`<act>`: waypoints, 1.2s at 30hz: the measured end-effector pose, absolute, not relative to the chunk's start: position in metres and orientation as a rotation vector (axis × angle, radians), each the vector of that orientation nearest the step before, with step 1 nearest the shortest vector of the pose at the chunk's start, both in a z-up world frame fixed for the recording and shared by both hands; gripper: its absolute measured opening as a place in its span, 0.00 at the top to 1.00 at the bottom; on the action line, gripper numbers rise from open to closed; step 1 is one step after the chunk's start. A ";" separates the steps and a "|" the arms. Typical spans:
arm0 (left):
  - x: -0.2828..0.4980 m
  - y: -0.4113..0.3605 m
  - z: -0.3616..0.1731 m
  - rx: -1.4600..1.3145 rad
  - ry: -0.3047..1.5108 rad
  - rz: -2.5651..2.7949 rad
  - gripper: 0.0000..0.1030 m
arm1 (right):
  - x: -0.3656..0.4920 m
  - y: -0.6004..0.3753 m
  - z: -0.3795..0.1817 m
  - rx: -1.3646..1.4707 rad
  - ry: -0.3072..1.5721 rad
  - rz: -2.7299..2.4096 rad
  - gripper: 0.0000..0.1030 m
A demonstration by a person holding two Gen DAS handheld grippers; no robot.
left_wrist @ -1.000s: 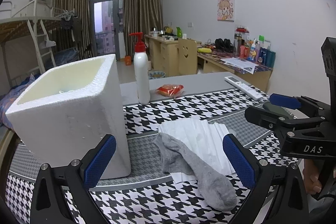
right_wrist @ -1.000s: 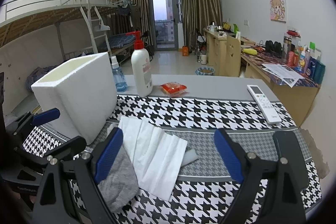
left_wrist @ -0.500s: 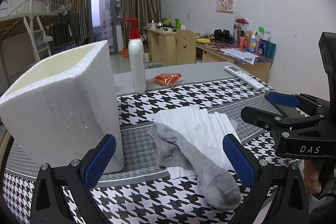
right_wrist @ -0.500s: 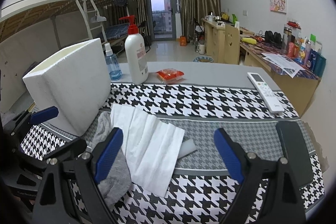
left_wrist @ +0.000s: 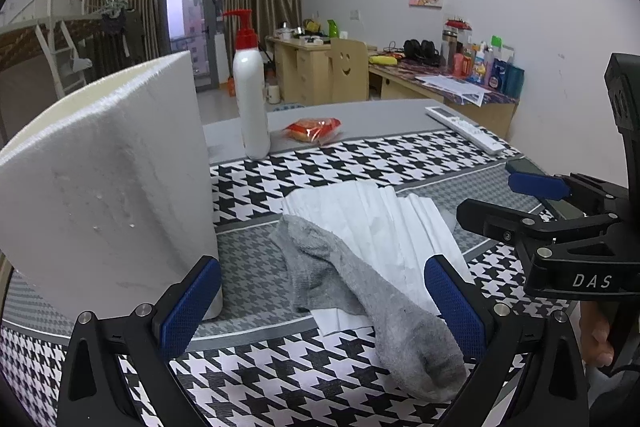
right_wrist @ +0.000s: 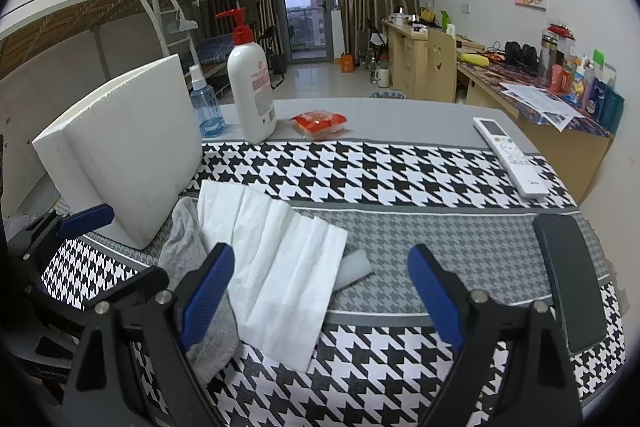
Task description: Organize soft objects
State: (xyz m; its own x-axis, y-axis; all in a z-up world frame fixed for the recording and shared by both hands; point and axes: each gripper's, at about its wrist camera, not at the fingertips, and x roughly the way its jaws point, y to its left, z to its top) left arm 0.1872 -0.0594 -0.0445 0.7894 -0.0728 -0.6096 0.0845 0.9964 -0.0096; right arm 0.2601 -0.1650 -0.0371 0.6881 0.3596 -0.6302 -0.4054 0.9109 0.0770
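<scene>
One grey sock (left_wrist: 360, 291), one white cloth (right_wrist: 276, 267), one foam box (left_wrist: 108, 195); both grippers (left_wrist: 320, 311) (right_wrist: 320, 291) gape wide, empty.

Probably a dormitory room: metal bunk bed (right_wrist: 120, 7); cluttered wooden desks (right_wrist: 540, 99); balcony door (right_wrist: 304, 7).

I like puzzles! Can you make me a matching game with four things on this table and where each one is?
Things:
1. grey sock
2. remote control
3. foam box
4. red snack packet

Places:
A. standing at the table's left side
B. lying partly on the white cloth
C. on the plain grey strip beside the pump bottle
D. near the table's right edge

Pairs: 1-B, 2-D, 3-A, 4-C
</scene>
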 end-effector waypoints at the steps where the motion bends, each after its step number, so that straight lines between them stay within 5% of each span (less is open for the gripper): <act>1: 0.188 -0.060 -0.045 0.020 0.658 -0.087 0.01 | 0.261 -0.165 -0.038 -0.068 0.692 0.429 0.12; 20: 0.197 -0.065 -0.059 -0.013 0.730 -0.153 0.19 | 0.266 -0.164 -0.043 -0.059 0.711 0.441 0.12; 36: 0.207 -0.066 -0.070 -0.034 0.794 -0.195 0.56 | 0.270 -0.161 -0.050 -0.060 0.735 0.463 0.12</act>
